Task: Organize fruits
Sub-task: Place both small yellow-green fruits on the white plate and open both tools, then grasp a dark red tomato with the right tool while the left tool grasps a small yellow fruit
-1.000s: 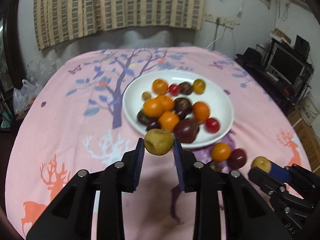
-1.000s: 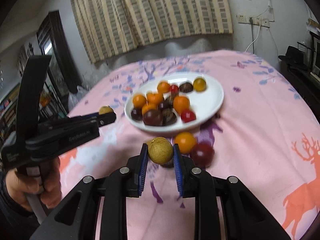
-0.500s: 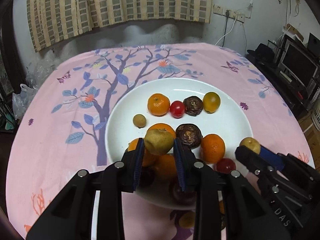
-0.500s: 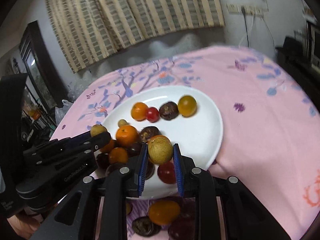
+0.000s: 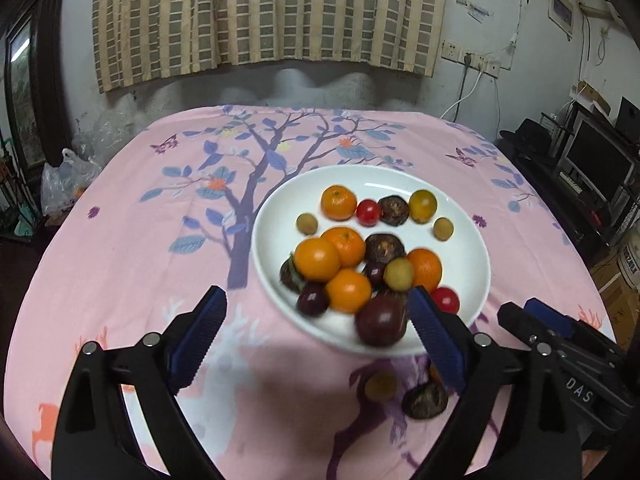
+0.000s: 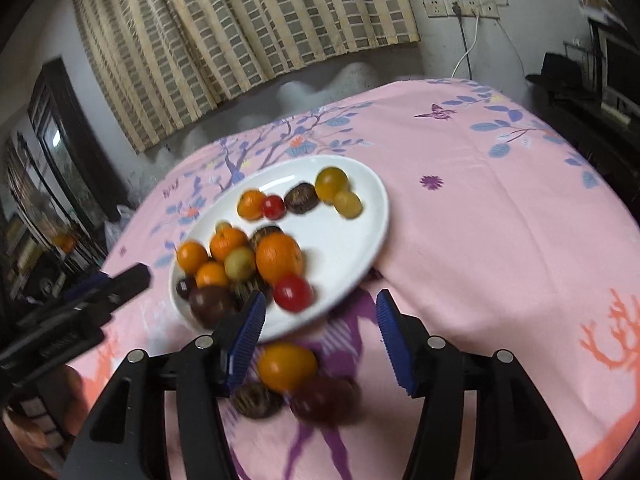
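A white plate [image 5: 464, 248] on the pink tablecloth holds several oranges, red tomatoes and dark wrinkled fruits. One small tan fruit [image 5: 399, 274] rests on the pile and another [image 5: 443, 229] lies near the far right rim. My left gripper [image 5: 316, 336] hovers at the plate's near edge, its jaws opening wide with nothing between them. My right gripper [image 6: 318, 336] is also opening and holds nothing, its fingers above an orange fruit [image 6: 286, 366] and two dark fruits [image 6: 256, 400] on the cloth. In the right wrist view the plate [image 6: 352, 248] lies just ahead.
Loose on the cloth in front of the plate are a small yellow fruit [image 5: 380, 386] and a dark wrinkled one [image 5: 425, 400]. The right gripper's body [image 5: 560, 344] sits close on the right. Shelves with a screen [image 5: 596, 160] stand beyond the table's right edge, plastic bags [image 5: 64, 184] off its left.
Both grippers were shut on small tan fruits; both have let go, the fruits now lie on the plate, and the jaws have spread. Both have drawn back from the plate.
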